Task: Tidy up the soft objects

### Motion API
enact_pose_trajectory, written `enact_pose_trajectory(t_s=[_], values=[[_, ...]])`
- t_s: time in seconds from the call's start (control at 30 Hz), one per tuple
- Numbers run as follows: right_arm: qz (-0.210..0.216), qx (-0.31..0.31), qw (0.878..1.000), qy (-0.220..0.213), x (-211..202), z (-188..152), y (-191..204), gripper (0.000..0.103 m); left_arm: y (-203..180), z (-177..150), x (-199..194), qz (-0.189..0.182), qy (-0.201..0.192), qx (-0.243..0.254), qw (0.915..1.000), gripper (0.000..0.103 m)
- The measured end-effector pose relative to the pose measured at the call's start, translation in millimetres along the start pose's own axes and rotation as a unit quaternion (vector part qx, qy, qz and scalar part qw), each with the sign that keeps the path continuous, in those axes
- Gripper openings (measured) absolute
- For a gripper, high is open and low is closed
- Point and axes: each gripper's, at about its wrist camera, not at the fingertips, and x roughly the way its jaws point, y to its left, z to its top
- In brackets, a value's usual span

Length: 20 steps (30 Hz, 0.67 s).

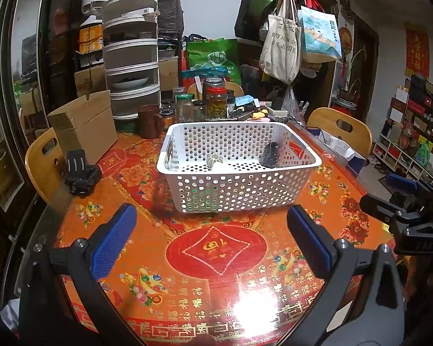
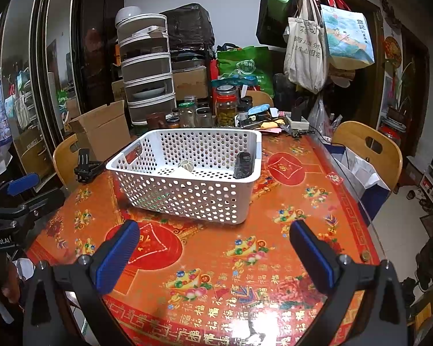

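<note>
Since both claws hang empty above the near table edge, the work looks close to finished, or paused between items. Nearest the left wrist camera, the left gripper [image 1: 211, 242] has its 2 blue-padded fingers [image 1: 114, 240] spread wide apart, holding nothing and touching nothing, with bare tablecloth showing between them. Seen from its own camera, the right gripper [image 2: 213, 255] is the same: pads wide apart, empty, clear of the table [image 2: 205, 262]. Each camera also catches the other gripper at the edge of its view, level with it and well apart from the basket.

Beyond the fingers, the red and orange patterned cloth lies bare of any loose soft object, as far as either view shows. Further on, near the middle of the table, stands a white perforated basket [image 1: 239, 190]. Inside it rest 2 small items: a pale ridged one [image 1: 215, 160] near the middle of the floor, and a dark one [image 1: 270, 155] leaning against the right wall. Green shows faintly through the holes low in the front wall; what it is cannot be told.

Behind the basket, at the far edge, crowd jars [image 1: 216, 101], a brown mug [image 1: 150, 121] and a cardboard box [image 1: 83, 127]. Judging by this, little or nothing is left to collect.
</note>
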Motion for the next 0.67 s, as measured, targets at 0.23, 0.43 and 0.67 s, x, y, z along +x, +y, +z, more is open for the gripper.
enact_pose_trajectory(t_s=[0.23, 0.43, 0.67], values=[[0.0, 0.0, 1.0, 0.0, 0.2, -0.4, 0.9, 0.103, -1.9, -0.5, 0.2, -0.001, -0.002, 0.002, 1.0, 0.103], [0.001, -0.001, 1.0, 0.002, 0.2, -0.7, 1.3, 0.103, -4.0, -2.2, 0.8, -0.003, -0.004, 0.008, 1.0, 0.103], [0.003, -0.002, 1.0, 0.004, 0.8, -2.5, 1.9, 0.103, -6.5, -2.1, 3.1, -0.005, -0.008, 0.016, 0.9998, 0.103]])
